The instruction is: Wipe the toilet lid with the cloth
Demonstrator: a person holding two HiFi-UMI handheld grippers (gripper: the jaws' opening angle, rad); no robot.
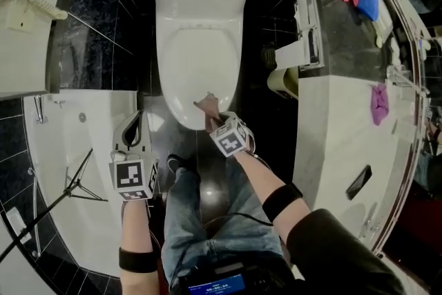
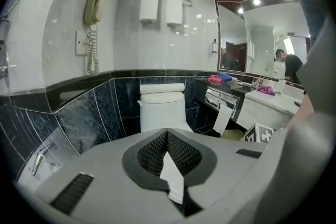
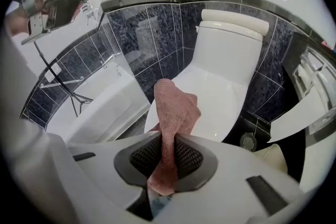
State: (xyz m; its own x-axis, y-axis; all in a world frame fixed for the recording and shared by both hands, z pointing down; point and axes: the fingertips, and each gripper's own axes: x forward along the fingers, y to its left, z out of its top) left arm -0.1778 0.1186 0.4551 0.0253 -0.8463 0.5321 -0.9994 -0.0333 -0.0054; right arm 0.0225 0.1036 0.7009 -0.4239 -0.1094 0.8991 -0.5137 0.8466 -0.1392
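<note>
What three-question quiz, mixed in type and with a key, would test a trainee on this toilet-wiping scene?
1. Fill in: the left gripper has its jaws ____.
2. What grips the cloth? A, left gripper; B, right gripper; C, neither.
3. True or false: the toilet lid stands raised.
Key: 1 shut; 2 B; 3 false.
</note>
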